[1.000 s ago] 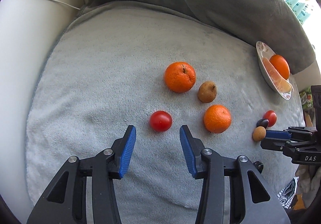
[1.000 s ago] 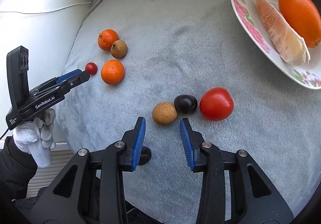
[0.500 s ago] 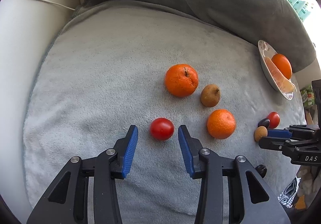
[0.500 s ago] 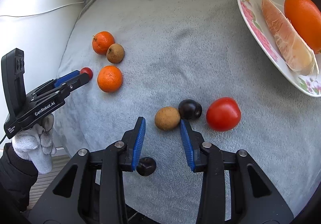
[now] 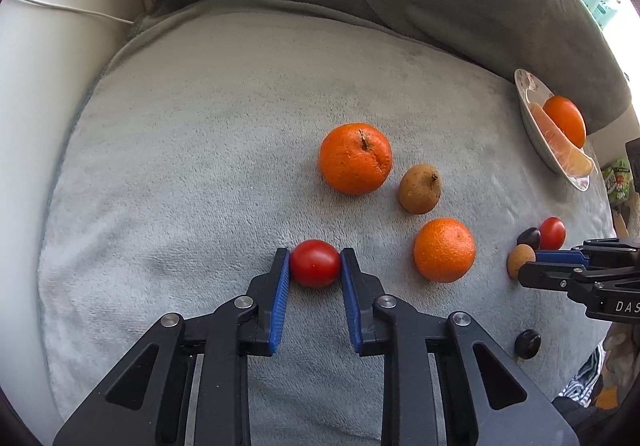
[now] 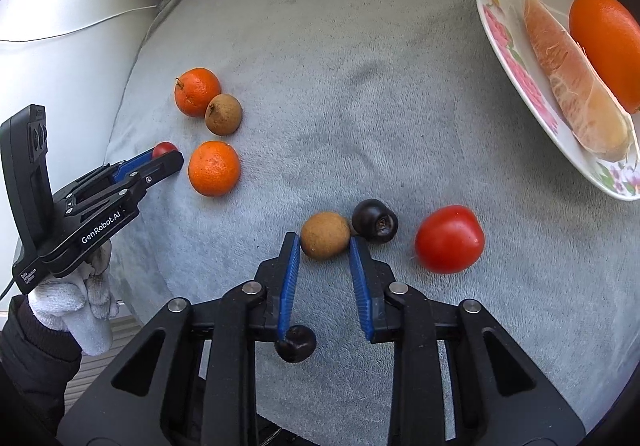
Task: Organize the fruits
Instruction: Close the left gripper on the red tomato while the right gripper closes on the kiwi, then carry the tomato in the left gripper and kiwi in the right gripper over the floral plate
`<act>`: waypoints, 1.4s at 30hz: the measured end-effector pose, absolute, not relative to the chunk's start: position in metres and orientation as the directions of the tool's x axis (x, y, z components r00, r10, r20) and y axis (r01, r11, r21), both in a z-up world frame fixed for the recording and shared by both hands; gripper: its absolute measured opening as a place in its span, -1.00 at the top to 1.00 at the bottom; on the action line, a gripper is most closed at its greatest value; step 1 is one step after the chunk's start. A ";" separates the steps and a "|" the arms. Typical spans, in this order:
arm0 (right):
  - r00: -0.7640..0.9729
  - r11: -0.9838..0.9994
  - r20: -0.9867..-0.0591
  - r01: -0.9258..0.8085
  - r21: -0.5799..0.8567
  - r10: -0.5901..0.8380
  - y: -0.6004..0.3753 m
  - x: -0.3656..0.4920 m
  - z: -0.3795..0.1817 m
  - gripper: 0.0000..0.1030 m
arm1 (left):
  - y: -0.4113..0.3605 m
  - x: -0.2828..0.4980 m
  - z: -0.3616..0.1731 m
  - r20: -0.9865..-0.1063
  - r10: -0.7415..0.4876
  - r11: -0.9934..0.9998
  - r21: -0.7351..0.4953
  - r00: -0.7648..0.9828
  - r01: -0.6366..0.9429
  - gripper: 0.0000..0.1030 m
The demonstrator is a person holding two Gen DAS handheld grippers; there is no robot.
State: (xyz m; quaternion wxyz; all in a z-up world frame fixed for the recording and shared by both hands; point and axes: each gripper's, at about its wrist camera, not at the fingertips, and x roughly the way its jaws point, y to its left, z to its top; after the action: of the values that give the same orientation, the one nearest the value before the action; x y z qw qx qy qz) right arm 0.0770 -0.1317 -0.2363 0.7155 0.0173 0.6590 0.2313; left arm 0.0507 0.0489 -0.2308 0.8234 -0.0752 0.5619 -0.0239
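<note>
On cushion [image 6: 360,86]: three oranges [image 6: 214,168], two tomatoes [image 6: 449,239].

Both the left gripper [image 5: 315,264] and right gripper [image 6: 325,246] point steeply down, jaws closed on fruit.

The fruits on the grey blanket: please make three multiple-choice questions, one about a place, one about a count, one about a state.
1. Where does the peeled citrus segment lie?
A. on the flowered plate
B. beside the small red tomato
C. on the white ledge

2. How many whole orange fruits lie on the blanket, off the plate?
A. one
B. two
C. four

3. What is the left gripper doing?
A. gripping an orange
B. hanging open over bare blanket
C. clamping the small red tomato

Answers:
1 A: the peeled citrus segment rests on the flowered plate beside an orange.
2 B: one orange and a second orange.
3 C: the left gripper has just been closing and its pads press the small red tomato.
</note>
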 end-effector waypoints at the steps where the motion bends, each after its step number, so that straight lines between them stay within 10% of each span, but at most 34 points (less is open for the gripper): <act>1: 0.031 0.891 -0.937 -0.320 0.322 0.349 -0.130 0.076 -0.236 0.48 | 0.049 0.052 -0.231 -0.921 -0.123 0.988 -0.150 0.370 -0.044 0.56; 42: 0.314 0.921 -0.875 -0.251 0.297 0.368 -0.231 0.073 -0.151 0.49 | -0.004 0.064 -0.150 -0.840 -0.243 0.969 -0.230 0.486 0.086 0.56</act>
State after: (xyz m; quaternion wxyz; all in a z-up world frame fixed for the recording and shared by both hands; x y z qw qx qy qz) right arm 0.0728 -0.2308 -0.1510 0.8090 0.0528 0.5533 0.1913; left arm 0.0635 -0.0040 -0.1503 0.8583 -0.0787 0.4980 -0.0957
